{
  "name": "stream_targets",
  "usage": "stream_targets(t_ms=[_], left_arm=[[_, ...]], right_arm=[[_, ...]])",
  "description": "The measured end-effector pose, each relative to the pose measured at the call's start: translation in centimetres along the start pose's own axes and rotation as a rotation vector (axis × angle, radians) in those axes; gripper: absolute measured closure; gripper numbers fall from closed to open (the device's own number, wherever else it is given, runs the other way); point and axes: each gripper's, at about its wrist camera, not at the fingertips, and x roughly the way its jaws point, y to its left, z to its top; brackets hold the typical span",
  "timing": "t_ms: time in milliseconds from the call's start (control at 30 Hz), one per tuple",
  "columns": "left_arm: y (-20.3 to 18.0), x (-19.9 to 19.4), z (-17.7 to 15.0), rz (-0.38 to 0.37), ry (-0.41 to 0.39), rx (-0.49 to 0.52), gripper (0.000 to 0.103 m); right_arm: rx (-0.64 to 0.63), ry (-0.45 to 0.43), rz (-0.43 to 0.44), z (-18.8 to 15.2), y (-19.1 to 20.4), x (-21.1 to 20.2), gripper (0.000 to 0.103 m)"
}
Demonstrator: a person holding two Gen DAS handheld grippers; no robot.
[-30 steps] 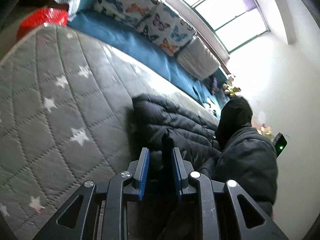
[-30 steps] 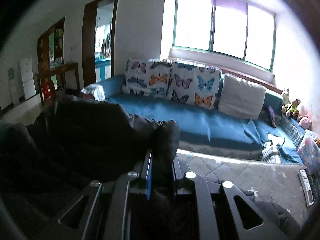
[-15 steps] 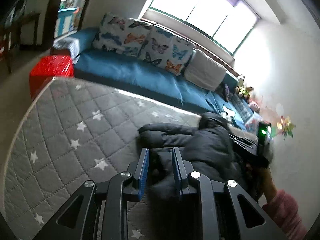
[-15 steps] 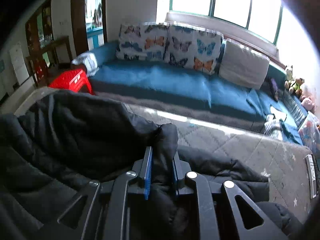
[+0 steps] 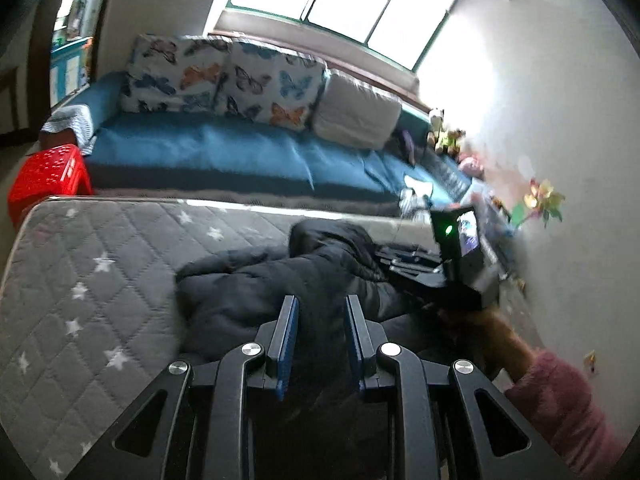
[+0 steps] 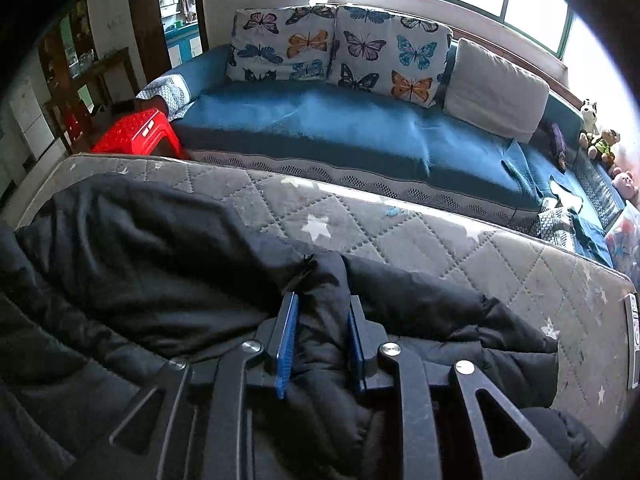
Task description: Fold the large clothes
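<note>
The jacket (image 6: 168, 264) runs off the bottom and left edges of the right wrist view, and its near part hides behind the right gripper (image 6: 320, 320). In the left wrist view the toys (image 5: 444, 136) on the sofa's (image 5: 224, 152) far end are blurred, and whether the left gripper (image 5: 320, 328) pinches cloth cannot be told. The pink sleeve (image 5: 568, 404) is cut by the frame's rim.

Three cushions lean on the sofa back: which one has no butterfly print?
The plain grey-white cushion, the one nearest the stuffed toys. The two butterfly cushions beside it carry coloured butterflies.
</note>
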Motion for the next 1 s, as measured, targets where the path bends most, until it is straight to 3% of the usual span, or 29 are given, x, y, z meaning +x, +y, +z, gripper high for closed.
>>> stream_targets(t_ms=[167, 333, 567, 800, 867, 1000], left_arm=[[-0.1, 5.7, 0.7, 0.072, 0.063, 0.018, 0.077], [1.8, 9.6, 0.2, 0.098, 0.138, -0.041, 0.077], [2.5, 13.2, -0.6, 0.140, 0.197, -0.035, 0.077], [4.2, 13.9, -0.7, 0.126, 0.206, -0.050, 0.077], [4.1, 14.1, -0.7, 0.135, 0.209, -0.038, 0.077], [3.6, 14.3, -0.8, 0.153, 0.215, -0.021, 0.077]], right_arm=[[0.029, 0.018, 0.033, 0.0, -0.6, 0.6, 0.076], [0.064, 0.023, 0.065, 0.2, -1.2, 0.4, 0.076], [0.094, -0.064, 0.092, 0.4, -2.5, -2.7, 0.076], [-0.013, -0.058, 0.027, -1.0, -3.2, -7.6, 0.076], [-0.036, -0.034, -0.044, -2.1, -3.9, -8.3, 0.076], [-0.008, 0.041, -0.052, -3.3, -5.9, -7.1, 0.076]])
